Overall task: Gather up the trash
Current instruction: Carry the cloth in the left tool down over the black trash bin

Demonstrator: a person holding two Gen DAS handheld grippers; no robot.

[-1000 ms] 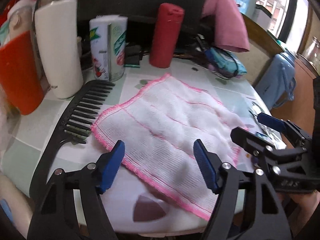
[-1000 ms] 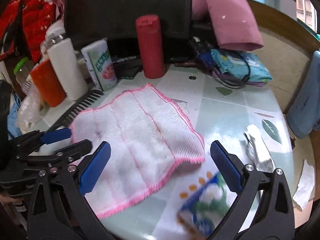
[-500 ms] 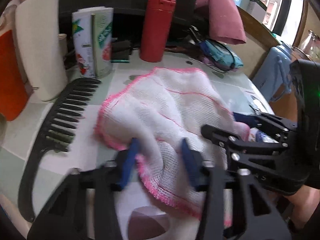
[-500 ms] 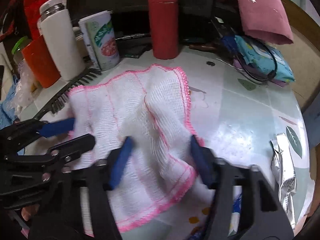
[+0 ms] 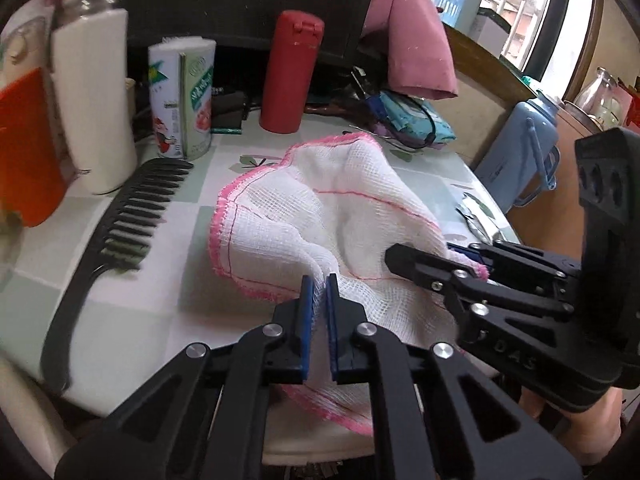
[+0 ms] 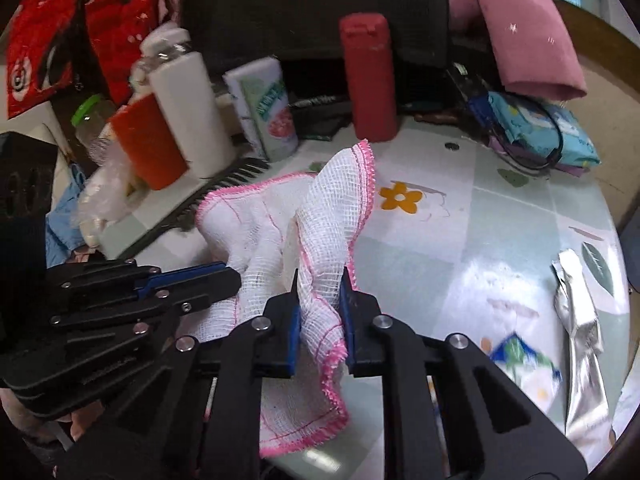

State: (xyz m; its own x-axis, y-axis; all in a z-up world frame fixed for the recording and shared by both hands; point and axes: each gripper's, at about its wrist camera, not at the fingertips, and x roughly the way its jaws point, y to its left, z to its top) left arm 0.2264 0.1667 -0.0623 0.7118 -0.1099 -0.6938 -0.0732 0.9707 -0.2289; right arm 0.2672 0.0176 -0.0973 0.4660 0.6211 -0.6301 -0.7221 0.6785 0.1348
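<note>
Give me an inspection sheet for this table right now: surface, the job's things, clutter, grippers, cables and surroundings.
Surface: round table with a pale green and white patterned cover.
Job's things: silver wrapper lies flat near the right edge; white cloth with pink edging is bunched up and partly lifted.
Clutter: black comb, red bottle, white bottle, printed carton, orange container, blue packet.
Grippers: left gripper and right gripper have both just been closing and now pinch the cloth.
Cables: black cord looped over the packet.
Surroundings: pink fabric hanging behind, blue jug beside the table.
</note>
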